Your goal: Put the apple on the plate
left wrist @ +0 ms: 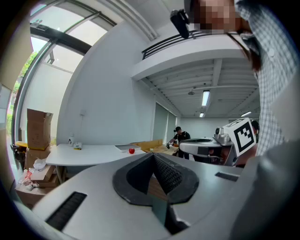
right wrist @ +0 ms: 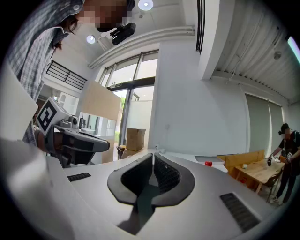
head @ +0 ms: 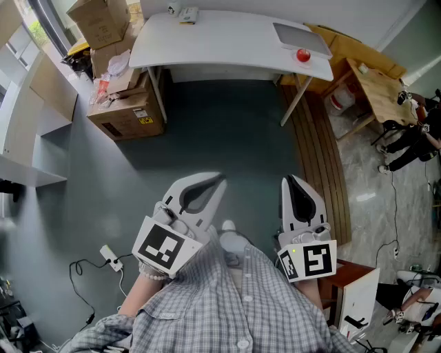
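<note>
A small red apple (head: 303,55) sits on the white table (head: 220,38) far ahead, just beside a grey plate (head: 298,34) at the table's right end. Both show small in the gripper views: apple (left wrist: 131,151) next to plate (left wrist: 123,147), and apple (right wrist: 207,163) by plate (right wrist: 205,159). My left gripper (head: 219,180) and right gripper (head: 289,180) are held close to the person's chest, well short of the table. Each one's jaws meet at the tips with nothing between them.
Cardboard boxes (head: 127,110) stand on the floor left of the table. A wooden table (head: 379,89) and a person (head: 413,138) are at the right. A small object (head: 187,15) lies at the table's back edge. A cable and plug (head: 110,258) lie on the floor left.
</note>
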Action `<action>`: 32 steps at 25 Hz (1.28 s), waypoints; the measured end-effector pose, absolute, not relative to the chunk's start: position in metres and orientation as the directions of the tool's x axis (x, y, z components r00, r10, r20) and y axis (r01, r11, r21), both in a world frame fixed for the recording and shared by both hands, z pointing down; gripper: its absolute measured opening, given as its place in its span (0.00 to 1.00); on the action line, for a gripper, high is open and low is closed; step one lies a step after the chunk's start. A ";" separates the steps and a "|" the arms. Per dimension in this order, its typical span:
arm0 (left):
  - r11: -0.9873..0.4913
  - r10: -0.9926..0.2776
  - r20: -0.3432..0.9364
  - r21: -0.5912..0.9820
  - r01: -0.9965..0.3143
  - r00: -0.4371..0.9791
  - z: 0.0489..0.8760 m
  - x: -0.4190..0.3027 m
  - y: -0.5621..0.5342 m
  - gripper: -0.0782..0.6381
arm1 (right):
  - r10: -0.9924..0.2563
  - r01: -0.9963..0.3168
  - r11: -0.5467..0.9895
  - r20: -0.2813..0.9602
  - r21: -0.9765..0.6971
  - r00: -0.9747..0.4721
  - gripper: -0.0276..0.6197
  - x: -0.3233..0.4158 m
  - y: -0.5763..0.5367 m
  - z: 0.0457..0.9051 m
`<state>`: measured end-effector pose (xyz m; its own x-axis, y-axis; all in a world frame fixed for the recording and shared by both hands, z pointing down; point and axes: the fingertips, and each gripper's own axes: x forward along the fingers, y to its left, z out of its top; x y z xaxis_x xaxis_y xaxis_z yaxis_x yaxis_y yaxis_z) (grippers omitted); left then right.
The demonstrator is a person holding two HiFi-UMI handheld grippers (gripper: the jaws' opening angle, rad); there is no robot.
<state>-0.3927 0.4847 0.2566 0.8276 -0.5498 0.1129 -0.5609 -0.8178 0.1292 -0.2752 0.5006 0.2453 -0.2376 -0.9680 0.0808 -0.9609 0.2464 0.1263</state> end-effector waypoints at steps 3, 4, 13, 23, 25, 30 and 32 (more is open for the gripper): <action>-0.816 -0.551 0.114 0.137 -0.562 0.827 0.259 -0.394 0.483 0.12 | -0.966 -0.959 0.252 0.089 0.130 -0.242 0.09 -0.277 0.497 0.248; -0.814 -0.551 0.115 0.142 -0.563 0.826 0.259 -0.394 0.482 0.12 | -0.965 -0.958 0.255 0.091 0.130 -0.245 0.09 -0.278 0.496 0.248; -0.811 -0.553 0.121 0.149 -0.566 0.824 0.262 -0.389 0.475 0.12 | -0.965 -0.961 0.255 0.091 0.109 -0.245 0.09 -0.272 0.488 0.251; -0.759 -0.629 0.128 0.112 -0.642 0.766 0.255 -0.379 0.458 0.12 | -0.954 -0.953 0.294 0.081 0.072 -0.288 0.09 -0.246 0.465 0.255; -0.740 -0.653 0.137 0.091 -0.666 0.745 0.252 -0.379 0.455 0.12 | -0.948 -0.947 0.315 0.073 0.069 -0.310 0.09 -0.243 0.459 0.255; -0.733 -0.666 0.117 0.081 -0.676 0.736 0.246 -0.362 0.451 0.12 | -0.940 -0.937 0.342 0.050 0.070 -0.339 0.09 -0.230 0.446 0.250; -0.736 -0.665 0.111 0.070 -0.673 0.739 0.243 -0.353 0.449 0.12 | -0.940 -0.938 0.340 0.038 0.072 -0.338 0.09 -0.222 0.443 0.247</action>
